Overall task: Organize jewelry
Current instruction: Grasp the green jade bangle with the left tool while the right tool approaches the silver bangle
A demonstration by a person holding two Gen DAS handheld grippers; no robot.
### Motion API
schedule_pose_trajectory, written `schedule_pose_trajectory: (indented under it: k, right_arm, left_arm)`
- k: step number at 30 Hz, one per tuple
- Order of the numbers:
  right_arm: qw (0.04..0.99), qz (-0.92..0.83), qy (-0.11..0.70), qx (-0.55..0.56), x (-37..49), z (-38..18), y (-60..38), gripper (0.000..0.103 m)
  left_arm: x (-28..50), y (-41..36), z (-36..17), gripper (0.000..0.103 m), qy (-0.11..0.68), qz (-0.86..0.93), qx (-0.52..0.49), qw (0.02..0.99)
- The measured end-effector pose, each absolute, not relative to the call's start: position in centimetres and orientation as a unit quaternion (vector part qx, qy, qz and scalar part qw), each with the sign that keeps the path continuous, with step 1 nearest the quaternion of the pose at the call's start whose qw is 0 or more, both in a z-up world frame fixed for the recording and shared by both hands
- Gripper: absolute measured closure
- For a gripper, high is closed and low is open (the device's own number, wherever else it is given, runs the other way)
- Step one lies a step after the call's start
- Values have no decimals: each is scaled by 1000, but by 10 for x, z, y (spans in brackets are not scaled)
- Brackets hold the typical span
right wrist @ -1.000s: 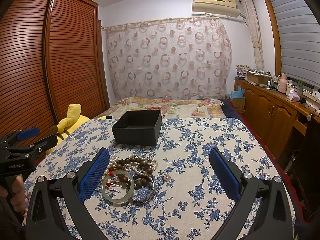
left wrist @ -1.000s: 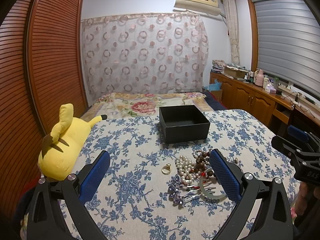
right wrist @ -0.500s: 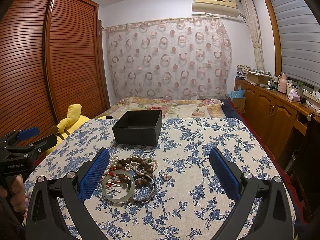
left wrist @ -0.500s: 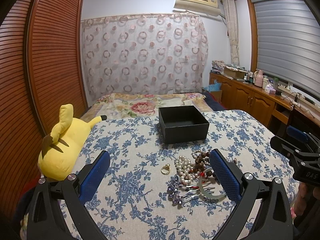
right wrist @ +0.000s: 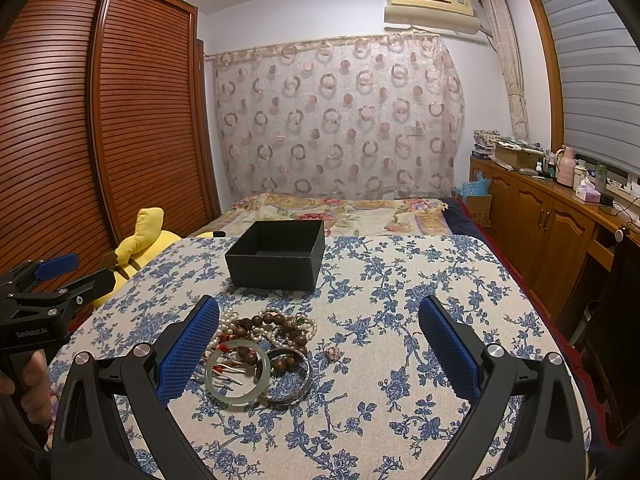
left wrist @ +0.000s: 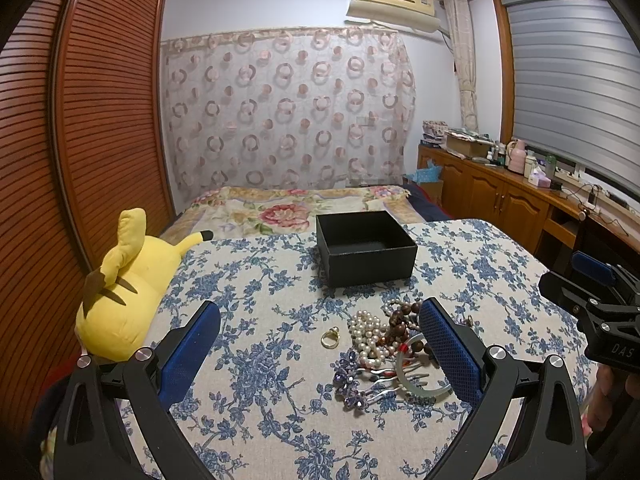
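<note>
Both tongs, left tongs (left wrist: 320, 344) and right tongs (right wrist: 319, 336), gape wide, empty; the rigid, slippery jade bangle (right wrist: 237, 376) before the black box (right wrist: 276, 254) wants a rim grip.

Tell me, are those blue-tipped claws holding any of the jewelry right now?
No. The left hand-held gripper and the right hand-held gripper are both open and hold nothing; the jewelry pile lies on the floral cloth.

One black box (left wrist: 366, 252) stands on the table (left wrist: 256, 280). One gold ring (left wrist: 330, 336), one pale green bangle (right wrist: 237, 372), one patterned bangle (right wrist: 292, 376) and one purple hair clip (left wrist: 352, 380) lie there; the tangled bead strands (right wrist: 272, 324) cannot be counted. One yellow plush toy (left wrist: 124, 292) lies beside the table.
</note>
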State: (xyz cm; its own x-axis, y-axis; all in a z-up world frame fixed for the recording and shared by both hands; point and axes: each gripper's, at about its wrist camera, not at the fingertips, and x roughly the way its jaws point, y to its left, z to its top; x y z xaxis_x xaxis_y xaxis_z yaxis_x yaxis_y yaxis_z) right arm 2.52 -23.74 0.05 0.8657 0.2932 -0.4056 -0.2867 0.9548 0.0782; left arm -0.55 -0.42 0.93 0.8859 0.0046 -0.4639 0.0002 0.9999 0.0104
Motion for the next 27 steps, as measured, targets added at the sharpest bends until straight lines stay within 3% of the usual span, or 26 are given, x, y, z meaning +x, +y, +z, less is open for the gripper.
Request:
schedule_pose_trajectory:
  k: [18, 26, 27]
  right_arm:
    - [954, 177, 243, -9, 38, -29, -254, 3]
    - [941, 201, 272, -21, 47, -43, -254, 10]
    - [939, 204, 277, -24, 49, -46, -254, 16]
  left_arm:
    - [16, -19, -29, 6, 297, -58, 4, 953]
    - [24, -29, -44, 6, 321, -81, 9, 944]
    - [25, -30, -46, 6, 325, -84, 9, 942]
